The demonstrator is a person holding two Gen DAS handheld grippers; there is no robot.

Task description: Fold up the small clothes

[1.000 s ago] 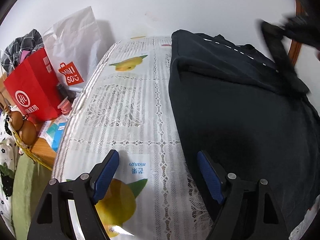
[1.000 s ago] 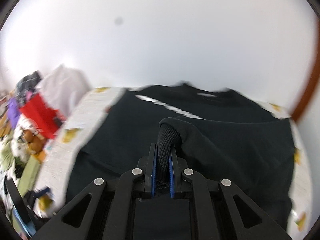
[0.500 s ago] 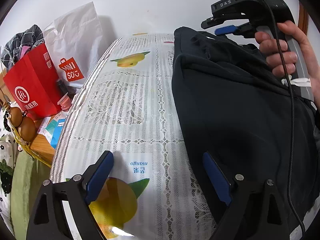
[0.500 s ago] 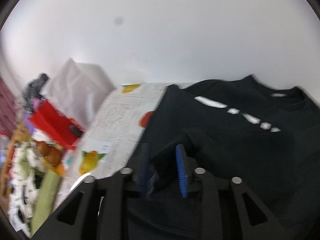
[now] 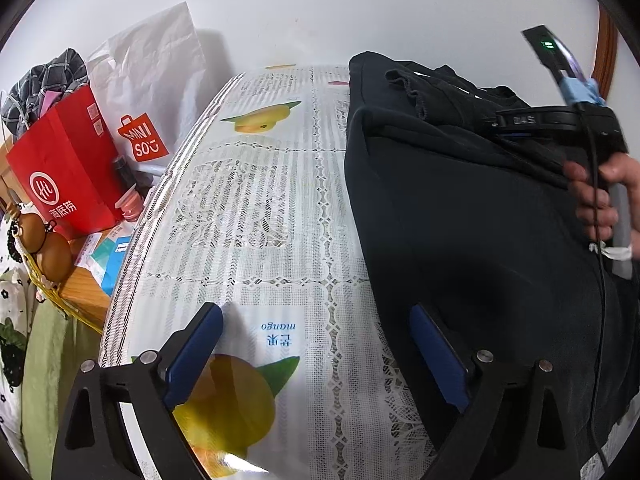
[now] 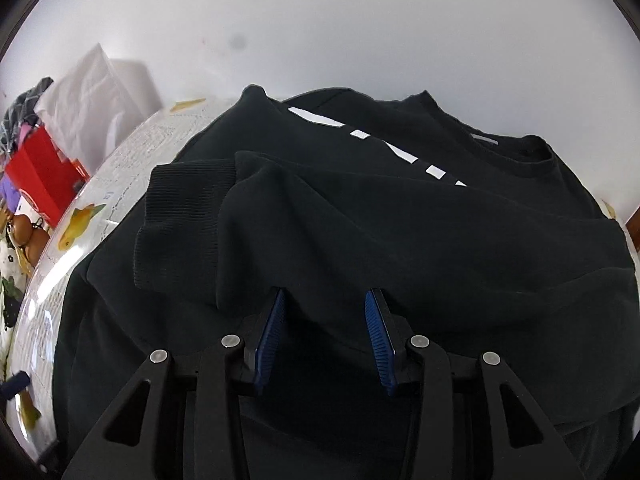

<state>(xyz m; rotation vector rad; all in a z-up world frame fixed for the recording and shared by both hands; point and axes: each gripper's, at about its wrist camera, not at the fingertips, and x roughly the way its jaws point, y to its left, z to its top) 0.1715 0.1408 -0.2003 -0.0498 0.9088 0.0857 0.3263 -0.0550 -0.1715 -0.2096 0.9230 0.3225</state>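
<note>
A black sweatshirt (image 5: 472,216) lies on the table with a white lace cloth printed with mangoes (image 5: 260,208). In the right wrist view the sweatshirt (image 6: 400,220) has one sleeve folded across its body, and the ribbed cuff (image 6: 180,220) rests on top at the left. White stripes (image 6: 392,152) show near the collar. My right gripper (image 6: 326,308) is open and empty just above the folded sleeve. My left gripper (image 5: 316,332) is open and empty over the cloth at the sweatshirt's left edge. The hand-held right gripper (image 5: 536,122) shows at the right of the left wrist view.
A red paper bag (image 5: 64,168) and a white MINISO bag (image 5: 148,92) stand left of the table against the white wall. A wooden ledge with a basket (image 5: 44,252) and small boxes lies below them. The table's left edge (image 5: 132,256) curves down beside them.
My right gripper carried the sleeve cuff across the sweatshirt, opened, let it go and drew back. The sleeve now lies folded over the body. My left gripper hardly moved.
</note>
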